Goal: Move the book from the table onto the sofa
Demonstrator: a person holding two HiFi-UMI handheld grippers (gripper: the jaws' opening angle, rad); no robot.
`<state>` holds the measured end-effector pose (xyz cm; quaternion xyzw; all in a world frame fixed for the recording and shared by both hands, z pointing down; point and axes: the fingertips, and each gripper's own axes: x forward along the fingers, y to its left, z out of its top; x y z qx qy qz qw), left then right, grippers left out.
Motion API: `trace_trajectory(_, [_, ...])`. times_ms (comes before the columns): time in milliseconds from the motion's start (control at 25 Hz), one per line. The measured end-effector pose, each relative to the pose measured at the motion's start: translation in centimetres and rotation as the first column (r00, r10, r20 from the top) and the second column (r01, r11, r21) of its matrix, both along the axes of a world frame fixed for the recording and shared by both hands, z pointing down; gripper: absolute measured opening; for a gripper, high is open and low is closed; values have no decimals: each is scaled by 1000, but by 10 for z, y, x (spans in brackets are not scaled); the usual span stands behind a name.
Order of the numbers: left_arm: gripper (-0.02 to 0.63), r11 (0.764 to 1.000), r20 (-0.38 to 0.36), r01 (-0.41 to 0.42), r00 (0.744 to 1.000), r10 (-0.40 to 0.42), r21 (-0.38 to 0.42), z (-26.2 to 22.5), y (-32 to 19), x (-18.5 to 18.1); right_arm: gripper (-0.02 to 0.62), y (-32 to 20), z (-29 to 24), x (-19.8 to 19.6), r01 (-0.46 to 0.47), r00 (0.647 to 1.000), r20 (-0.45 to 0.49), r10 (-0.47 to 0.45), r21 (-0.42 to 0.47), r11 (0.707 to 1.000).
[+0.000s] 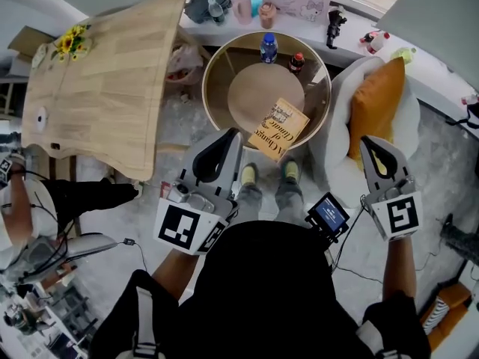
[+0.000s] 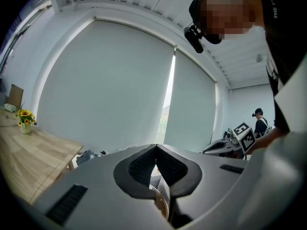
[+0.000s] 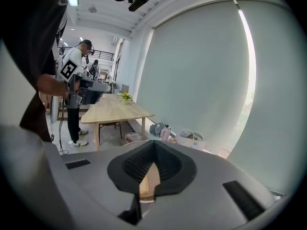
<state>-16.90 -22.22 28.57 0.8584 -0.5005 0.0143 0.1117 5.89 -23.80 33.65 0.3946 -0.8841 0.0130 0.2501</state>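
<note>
A tan book with dark lettering lies on the lower shelf of the round wooden table, near its front right edge. To the right stands the white sofa chair with an orange cushion. My left gripper hovers just left of the book, its jaws shut with nothing between them. My right gripper hangs in front of the orange cushion, also shut and empty. In both gripper views a sliver of the round table shows below the closed tips.
A blue-capped bottle and a small dark bottle stand at the round table's far side. A long wooden table with yellow flowers fills the left. A cluttered ledge runs behind. A bystander stands nearby.
</note>
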Motion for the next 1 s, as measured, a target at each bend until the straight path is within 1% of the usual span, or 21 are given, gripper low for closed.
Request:
trace_trajectory(120, [12,1000,13,27,1000,-27,-8,4,-1,0,9,-8,5,16,27,999,-25,-27,-13,1000])
trace_trajectory(200, [12,999,15,46,999,-46,-15,7,-2,-2,9,-16,8,24,21,1000,-14,-21,-27,999])
trace_trajectory(320, [12,997,23,70,997,-69,-31,14,-4,-6,9,-22,28,16,35,997,66,-30,-69,997])
trace_trajectory(440, [12,995,32,85,996,-84,-51,24,-5,-9,9,-16,64,-8,105,987,138,-87,-127,986])
trace_trajectory(560, [12,994,50,87,995,-83,-73,38,-7,-13,9,-3,108,-30,181,975,166,-145,-228,957])
trace_trajectory(640, [12,992,64,86,995,-80,-93,50,-9,-14,9,2,137,-37,200,972,179,-152,-297,934])
trace_trajectory(720, [12,990,74,85,994,-77,-112,65,-11,-14,9,2,162,-44,206,968,206,-144,-323,924])
trace_trajectory(760, [12,989,77,84,994,-75,-119,73,-13,-14,11,4,176,-47,207,967,214,-137,-348,915])
trace_trajectory(880, [12,988,83,69,995,-58,-137,101,-16,-12,12,15,228,-51,186,971,223,-89,-465,865])
trace_trajectory(1000, [14,985,95,42,995,-26,-165,134,-21,-7,12,23,283,-50,153,970,240,-23,-540,827])
